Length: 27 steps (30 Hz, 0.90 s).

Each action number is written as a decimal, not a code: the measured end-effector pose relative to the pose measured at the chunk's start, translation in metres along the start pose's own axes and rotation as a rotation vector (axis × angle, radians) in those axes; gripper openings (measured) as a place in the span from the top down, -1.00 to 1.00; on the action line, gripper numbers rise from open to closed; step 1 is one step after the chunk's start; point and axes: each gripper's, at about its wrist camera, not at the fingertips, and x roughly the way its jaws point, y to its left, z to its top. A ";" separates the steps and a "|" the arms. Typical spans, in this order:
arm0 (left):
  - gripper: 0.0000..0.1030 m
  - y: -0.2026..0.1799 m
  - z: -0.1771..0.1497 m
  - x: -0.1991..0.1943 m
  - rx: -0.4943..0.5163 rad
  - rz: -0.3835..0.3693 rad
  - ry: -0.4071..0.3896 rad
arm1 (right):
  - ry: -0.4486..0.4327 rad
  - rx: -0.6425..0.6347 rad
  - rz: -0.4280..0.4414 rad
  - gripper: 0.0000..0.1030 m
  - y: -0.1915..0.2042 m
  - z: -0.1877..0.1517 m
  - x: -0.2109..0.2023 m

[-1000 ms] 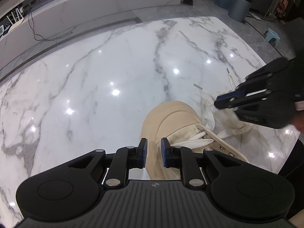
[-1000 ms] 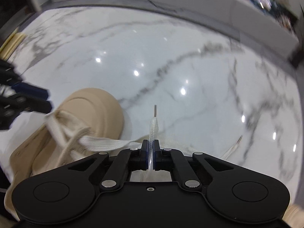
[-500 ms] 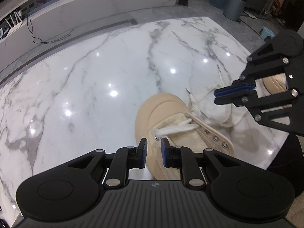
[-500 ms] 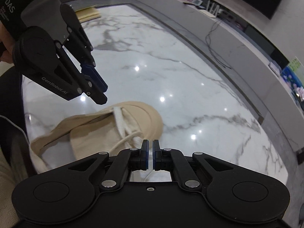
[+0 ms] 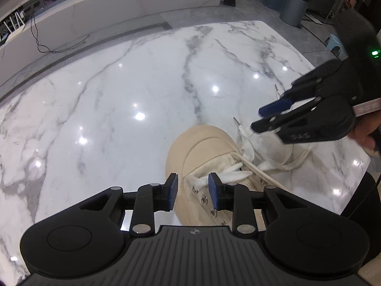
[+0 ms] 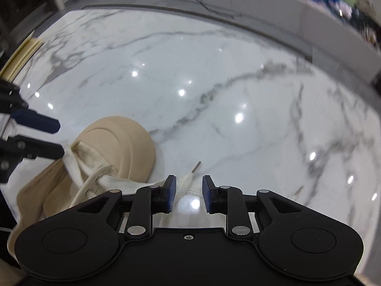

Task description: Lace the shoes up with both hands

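Observation:
A beige canvas shoe (image 5: pixel 202 147) lies on the white marble table (image 5: pixel 119 119), toe pointing away from me. My left gripper (image 5: pixel 193 190) hangs over its left eyelet row and the white lace (image 5: pixel 228 170); the jaws are opening and the pads press on nothing. My right gripper (image 5: pixel 257 120) hovers at the shoe's right, above a loose lace end (image 5: pixel 245 133). In the right wrist view, the right gripper (image 6: pixel 189 190) is opening, and the flat lace end (image 6: pixel 187 182) with its metal tip lies loose between the pads. The left gripper (image 6: pixel 60 138) is at the shoe (image 6: pixel 119 138).
A second lace tip (image 5: pixel 276 87) rests on the marble beyond the right gripper. A hand (image 5: pixel 364 135) holds that gripper at the table's right edge. Off the table stand a white counter (image 5: pixel 119 7), grey bins (image 5: pixel 294 7) and a small blue stool (image 5: pixel 334 41).
The right gripper was shut on the lace end a second ago; now its jaws stand apart with the lace loose between them. The left gripper's jaws have widened over the eyelets.

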 end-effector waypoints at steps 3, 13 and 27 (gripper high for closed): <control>0.48 0.000 0.002 0.006 0.001 -0.010 0.012 | 0.013 0.053 0.010 0.55 -0.004 0.000 0.014; 0.48 -0.001 0.005 0.017 0.007 -0.021 0.036 | 0.052 0.063 0.017 0.69 -0.002 0.001 0.031; 0.48 -0.001 0.003 0.013 0.005 -0.013 0.025 | -0.043 -0.173 0.051 0.98 0.022 -0.001 -0.010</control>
